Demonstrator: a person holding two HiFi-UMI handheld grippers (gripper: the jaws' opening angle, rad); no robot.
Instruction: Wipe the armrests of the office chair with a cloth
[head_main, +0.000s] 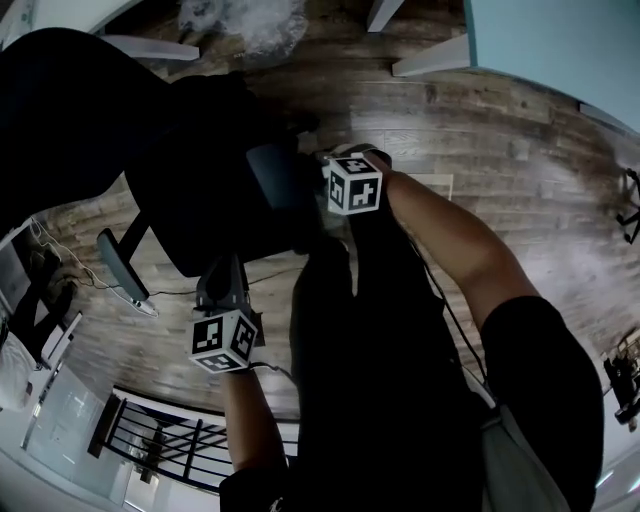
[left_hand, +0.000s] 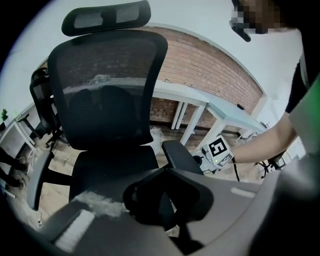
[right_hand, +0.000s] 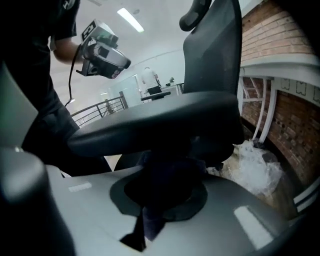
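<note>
The black mesh office chair (left_hand: 107, 100) faces my left gripper (left_hand: 167, 200), which is shut with nothing seen between its jaws and hangs in front of the seat (head_main: 215, 215). Its marker cube (head_main: 222, 340) shows low in the head view. My right gripper (right_hand: 167, 200) is shut on a dark blue cloth (right_hand: 165, 182). The cloth is pressed against the end of the chair's armrest (right_hand: 150, 122), which crosses that view just above the jaws. In the head view the right gripper's cube (head_main: 355, 185) sits beside that armrest (head_main: 270, 175). The other armrest (head_main: 120, 265) stands apart.
A crumpled clear plastic bag (right_hand: 252, 167) lies on the wood floor by white desk legs (right_hand: 265, 115) and a brick wall (left_hand: 210, 70). A pale desk (head_main: 560, 45) is at the top right. A black railing (head_main: 170, 445) runs below. Another chair (left_hand: 40, 100) stands behind.
</note>
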